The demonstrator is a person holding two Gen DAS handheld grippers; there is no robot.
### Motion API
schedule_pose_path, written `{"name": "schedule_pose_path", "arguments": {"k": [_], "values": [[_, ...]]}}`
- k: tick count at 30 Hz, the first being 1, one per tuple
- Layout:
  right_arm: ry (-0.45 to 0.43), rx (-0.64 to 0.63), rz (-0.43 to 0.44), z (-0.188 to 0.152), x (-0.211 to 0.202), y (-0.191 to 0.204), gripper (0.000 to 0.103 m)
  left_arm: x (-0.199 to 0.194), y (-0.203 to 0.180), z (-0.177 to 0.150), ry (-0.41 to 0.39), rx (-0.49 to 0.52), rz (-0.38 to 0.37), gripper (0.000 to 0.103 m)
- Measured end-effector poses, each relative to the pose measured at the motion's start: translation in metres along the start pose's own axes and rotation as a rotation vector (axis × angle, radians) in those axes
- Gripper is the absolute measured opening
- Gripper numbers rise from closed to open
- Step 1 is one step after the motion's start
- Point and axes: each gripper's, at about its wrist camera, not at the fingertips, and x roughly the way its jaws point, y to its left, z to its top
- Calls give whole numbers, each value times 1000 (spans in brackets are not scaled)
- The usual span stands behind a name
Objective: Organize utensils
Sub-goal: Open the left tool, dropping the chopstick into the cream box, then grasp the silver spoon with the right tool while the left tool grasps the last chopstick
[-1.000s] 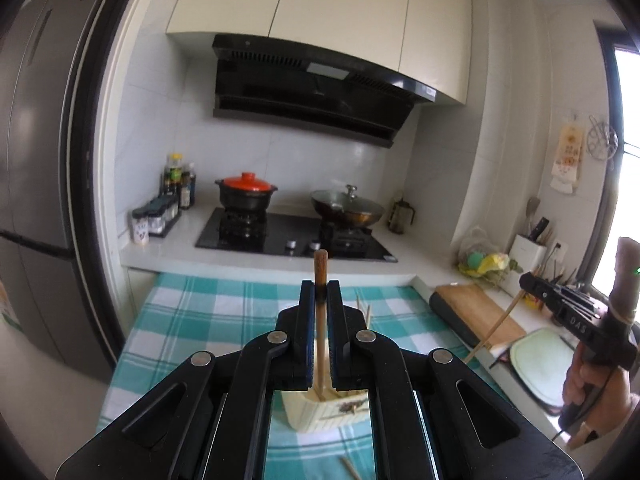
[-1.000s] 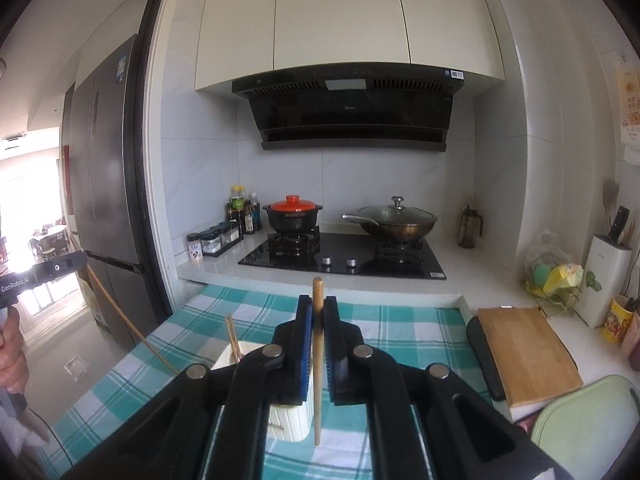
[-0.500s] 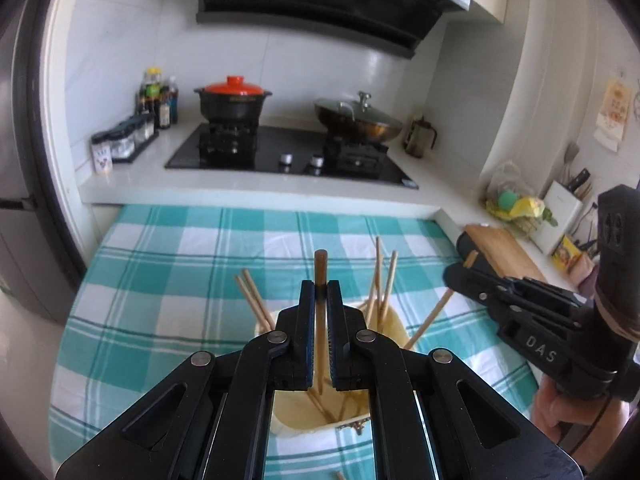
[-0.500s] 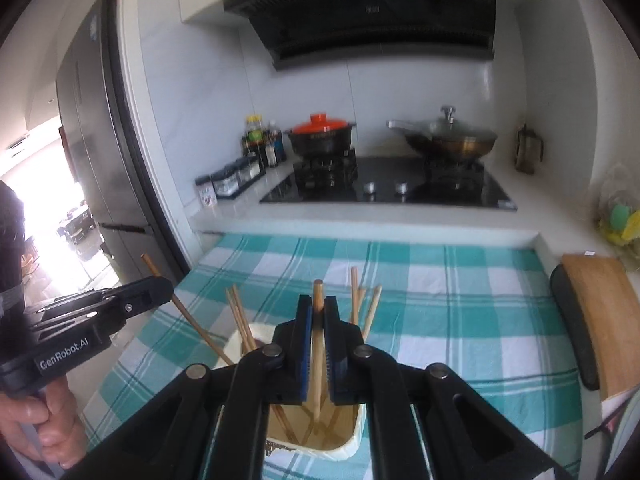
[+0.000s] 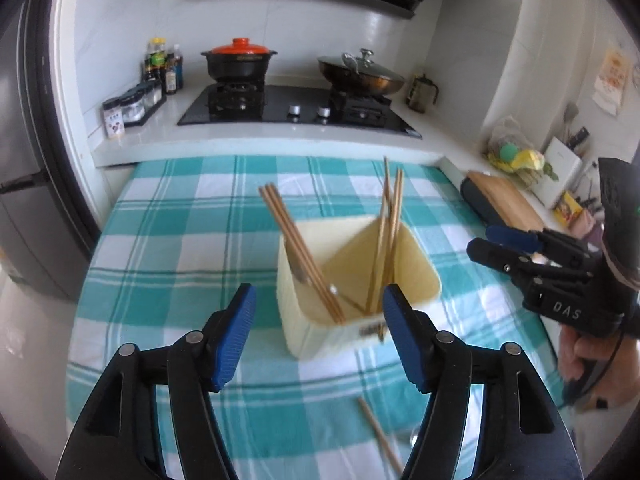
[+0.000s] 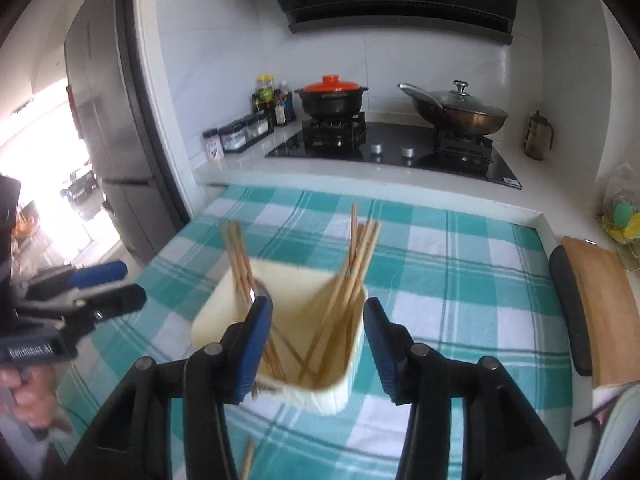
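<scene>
Both grippers, left (image 5: 318, 336) and right (image 6: 318, 350), have just been opening, jaws apart and empty. Chopsticks (image 5: 304, 252) lean in the holder (image 5: 416, 276) just ahead, presumably released there; one stray chopstick (image 5: 378, 436) lies nearer, below the jaws.

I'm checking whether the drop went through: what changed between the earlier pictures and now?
Both tools let go. The left tool and right tool, each shut on one chopstick earlier, came down over the cream holder; their jaws have just been opening and nothing is between them. The chopsticks now stand in the holder. The checked cloth and a loose chopstick on it stayed.
</scene>
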Motion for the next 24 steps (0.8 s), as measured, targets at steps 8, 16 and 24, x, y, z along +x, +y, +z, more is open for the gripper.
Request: {"name": "schedule_pose_path", "arguments": {"k": [8,16,24], "values": [[159,-236,-116,-165,-55,39,49,-46,-14,-108,126,163,51,75],[128,95,-169,-268,-83,29,49,-25,-36,-182,106,1,54,76],[141,277,-94,-300,-78,23,49,-16,-40,-213,135,-47,92,76]]}}
